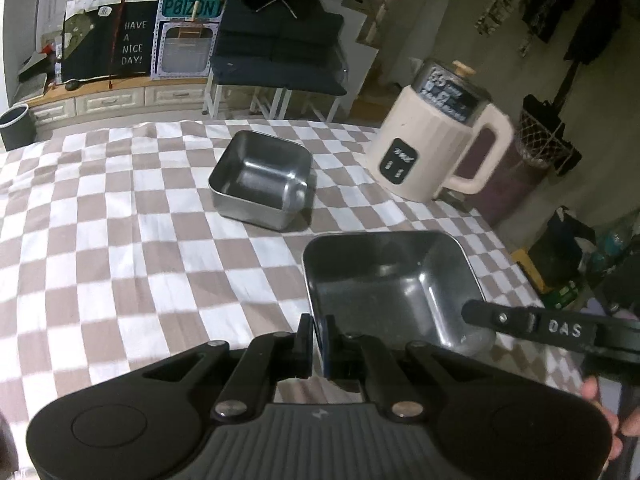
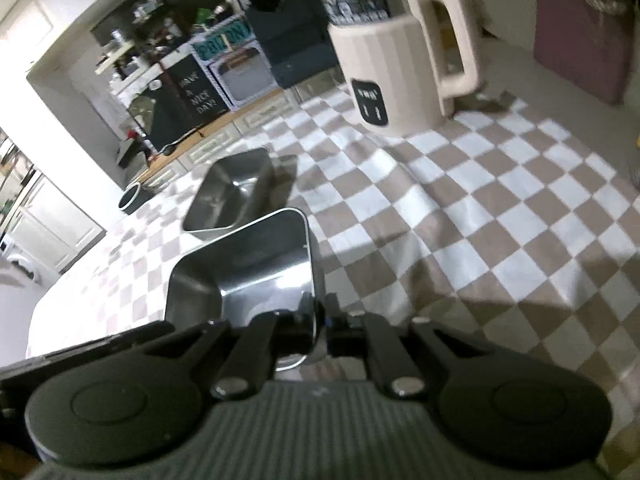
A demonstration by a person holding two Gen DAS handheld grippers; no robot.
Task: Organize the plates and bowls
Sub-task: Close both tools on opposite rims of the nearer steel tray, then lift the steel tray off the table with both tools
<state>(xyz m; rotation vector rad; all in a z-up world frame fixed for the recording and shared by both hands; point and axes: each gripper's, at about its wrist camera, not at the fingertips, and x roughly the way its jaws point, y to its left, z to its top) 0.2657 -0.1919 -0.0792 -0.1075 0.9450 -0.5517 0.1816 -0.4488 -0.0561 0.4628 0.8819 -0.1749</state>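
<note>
Both pairs of fingers are clamped on the rim of the same square steel bowl: your left gripper pinches the near wall of the near bowl, one finger inside and one outside, and your right gripper pinches another wall of it in the same way. In the left wrist view the right gripper's finger reaches in over the bowl's right edge, so the two grips sit on adjoining sides.

Position of the work: the held bowl appears to be just clear of the checked cloth, though blur makes contact hard to rule out. A second steel bowl of matching shape rests on the cloth farther off, upright and empty, well apart from the held one. A cream electric kettle stands beyond, to the right, clear of both.

Progress, as a judgement: the task is at an early stage. One bowl is secured; nothing is yet stacked or nested. What remains is to carry the held bowl to the far bowl and set one in the other. No plates are visible in either view.
</note>
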